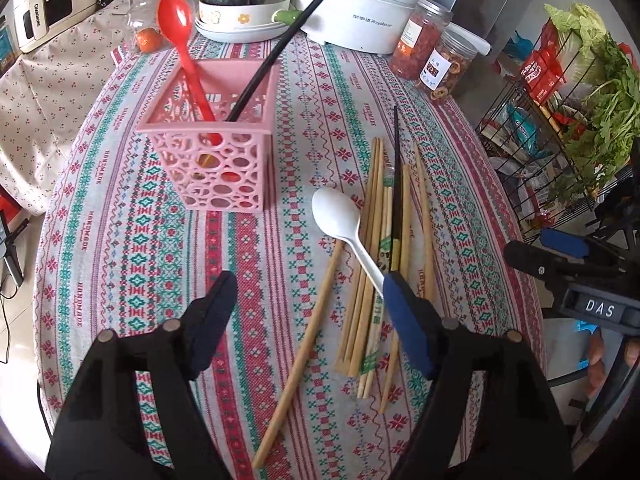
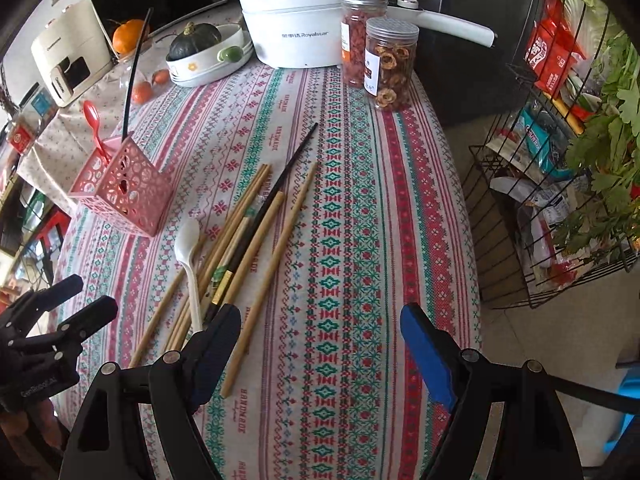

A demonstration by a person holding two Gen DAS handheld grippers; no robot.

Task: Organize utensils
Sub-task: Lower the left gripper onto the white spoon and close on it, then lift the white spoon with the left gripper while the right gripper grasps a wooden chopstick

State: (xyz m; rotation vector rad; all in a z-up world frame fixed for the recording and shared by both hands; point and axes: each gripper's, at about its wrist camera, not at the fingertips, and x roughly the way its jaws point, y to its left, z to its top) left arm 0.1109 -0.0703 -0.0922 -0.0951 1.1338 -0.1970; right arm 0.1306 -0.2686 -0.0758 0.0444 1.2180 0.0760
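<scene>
A pink openwork holder (image 1: 214,160) stands on the patterned tablecloth (image 1: 120,240) and holds a red spoon (image 1: 180,36) and one black chopstick (image 1: 280,44). It also shows in the right wrist view (image 2: 124,196). A white spoon (image 1: 340,216), several bamboo chopsticks (image 1: 374,280) and a second black chopstick (image 1: 397,184) lie in a loose pile to its right. The same pile (image 2: 244,240) and white spoon (image 2: 188,248) show in the right wrist view. My left gripper (image 1: 308,300) is open above the cloth beside the pile. My right gripper (image 2: 320,336) is open, right of the pile.
A white electric pot (image 1: 360,12), a bowl with a dark squash (image 1: 240,4), two jars of dried fruit (image 1: 436,52) and small oranges (image 1: 149,39) stand at the table's far end. A wire rack with greens and packets (image 2: 560,160) stands off the table's right edge.
</scene>
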